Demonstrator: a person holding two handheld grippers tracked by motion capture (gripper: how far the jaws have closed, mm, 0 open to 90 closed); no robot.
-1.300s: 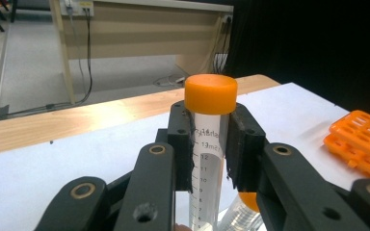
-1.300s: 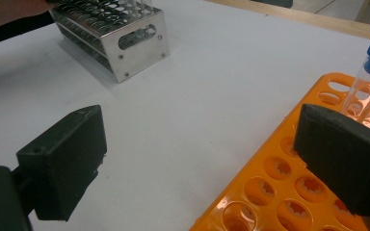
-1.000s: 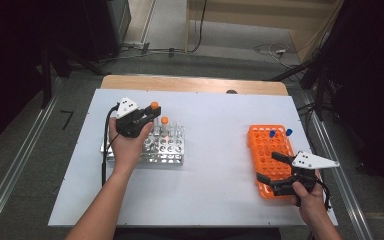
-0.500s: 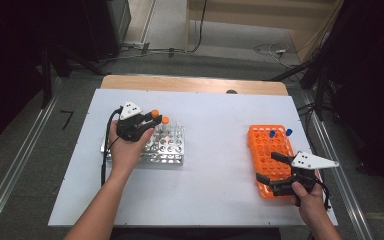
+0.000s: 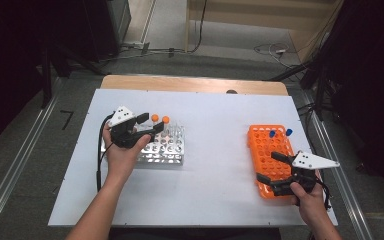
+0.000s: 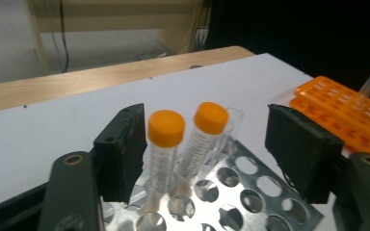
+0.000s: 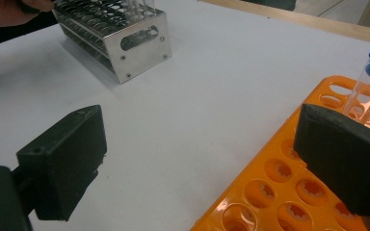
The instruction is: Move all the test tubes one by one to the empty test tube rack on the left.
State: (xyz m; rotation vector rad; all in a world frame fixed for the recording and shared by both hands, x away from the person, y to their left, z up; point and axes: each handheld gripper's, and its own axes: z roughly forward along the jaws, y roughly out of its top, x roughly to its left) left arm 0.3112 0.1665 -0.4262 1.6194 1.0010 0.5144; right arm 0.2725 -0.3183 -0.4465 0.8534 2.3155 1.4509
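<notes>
The job looks like moving tubes between two racks, and it seems to be near the start. The left gripper (image 5: 150, 126) is spread wide, with nothing held yet. It sits over the back left part of the metal rack (image 5: 172, 155) on the left side of the white desk (image 5: 215, 125). In the left gripper view its two black jaws stand on either side of two orange-capped tubes. The nearer orange-capped tube (image 6: 164, 147) is just beside the left jaw, maybe touching it. The second orange-capped tube (image 6: 202, 137) leans a little and stands right next to the first one. Both are still down in their holes, so no tube has been lifted. A clear tube with no cap (image 6: 231, 120) stands just behind them. The right gripper (image 5: 270, 167) is also spread wide and holds nothing. It rests at the near left edge of the orange rack (image 5: 265, 145) on the right side of the desk, well apart from the metal rack. Now the count: two racks, one metal and one orange. Two orange-capped tubes are in the metal rack, plus some clear ones I cannot count well. Two blue-capped tubes (image 5: 280, 133) stand at the far end of the orange rack. Most holes in the orange rack are bare, so I think a lot is left to do.
</notes>
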